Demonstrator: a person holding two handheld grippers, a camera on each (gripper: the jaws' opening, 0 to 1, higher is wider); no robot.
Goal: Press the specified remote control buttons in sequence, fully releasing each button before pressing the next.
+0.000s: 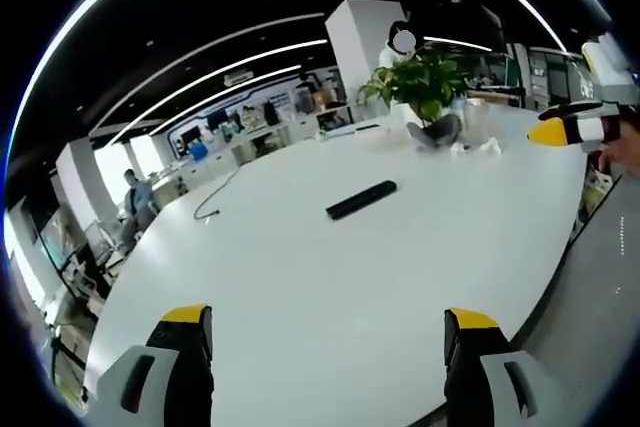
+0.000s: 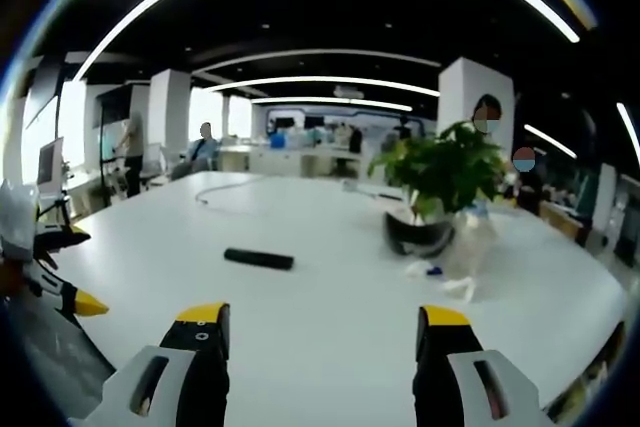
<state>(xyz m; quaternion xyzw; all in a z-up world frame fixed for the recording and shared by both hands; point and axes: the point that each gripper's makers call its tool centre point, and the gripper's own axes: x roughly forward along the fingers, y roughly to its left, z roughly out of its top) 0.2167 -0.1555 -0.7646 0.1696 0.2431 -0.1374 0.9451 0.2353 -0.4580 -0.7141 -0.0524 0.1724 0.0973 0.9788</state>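
A: How do the claws stand?

B: In the left gripper view the left gripper rises from the bottom of the frame with its two yellow-tipped jaws wide apart and nothing between them. In the right gripper view the right gripper is the same: jaws spread wide, holding nothing.

A: And the remote?

B: The remote control lies flat on the white table, a black bar near the middle of the left gripper view, well above the jaws and apart from them. In the right gripper view the same remote control sits left of centre, above the left jaw, again touching nothing but the table.

A: Does either claw show in the other's picture?

B: Yes. The right gripper comes in at the right edge of the left gripper view, yellow tip pointing left over the table's far side. The left gripper shows at the lower left edge of the right gripper view.

A: What lies further out?

B: A potted plant stands in the upper right of centre, beyond the remote; in the right gripper view the potted plant is right of centre. A thin cable trails on the table's left part. Some small white scraps lie beside the pot. People stand among desks in the far background.
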